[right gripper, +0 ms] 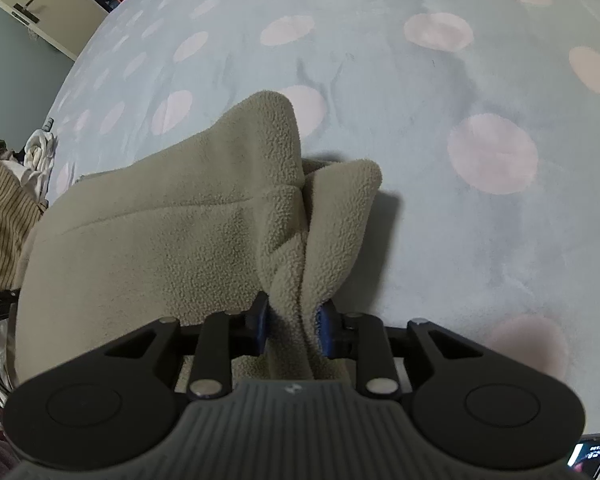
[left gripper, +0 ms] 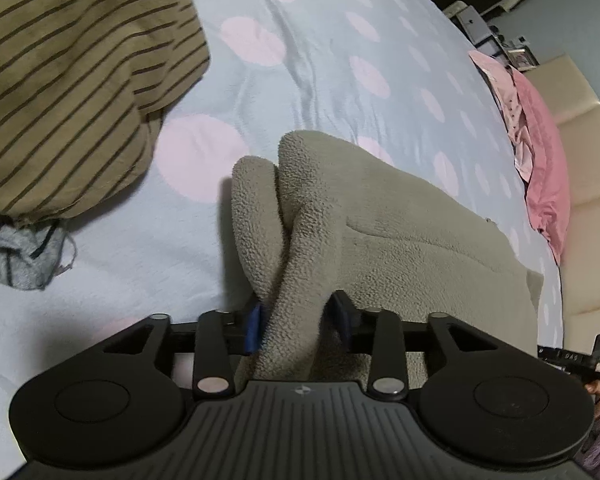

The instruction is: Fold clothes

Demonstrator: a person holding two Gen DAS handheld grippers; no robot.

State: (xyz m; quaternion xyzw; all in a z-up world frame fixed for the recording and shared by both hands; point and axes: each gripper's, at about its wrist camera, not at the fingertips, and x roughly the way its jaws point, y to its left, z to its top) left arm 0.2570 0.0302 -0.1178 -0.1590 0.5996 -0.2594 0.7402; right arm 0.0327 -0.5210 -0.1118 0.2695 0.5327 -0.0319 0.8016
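Plain beige fleece garment (left gripper: 380,216), unlabelled, on dotted bedspread (left gripper: 320,60).

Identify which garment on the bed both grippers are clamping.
The plain beige fleece: left gripper and right gripper pinch it; the striped brown garment and pink clothes lie untouched.

Nubbly matt fleece garment (left gripper: 380,220), soft brushed polka-dot bedspread (left gripper: 320,60)

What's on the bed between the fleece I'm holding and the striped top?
Nothing: only bare dotted sheet lies between the fleece and the striped top, as the left wrist view shows.
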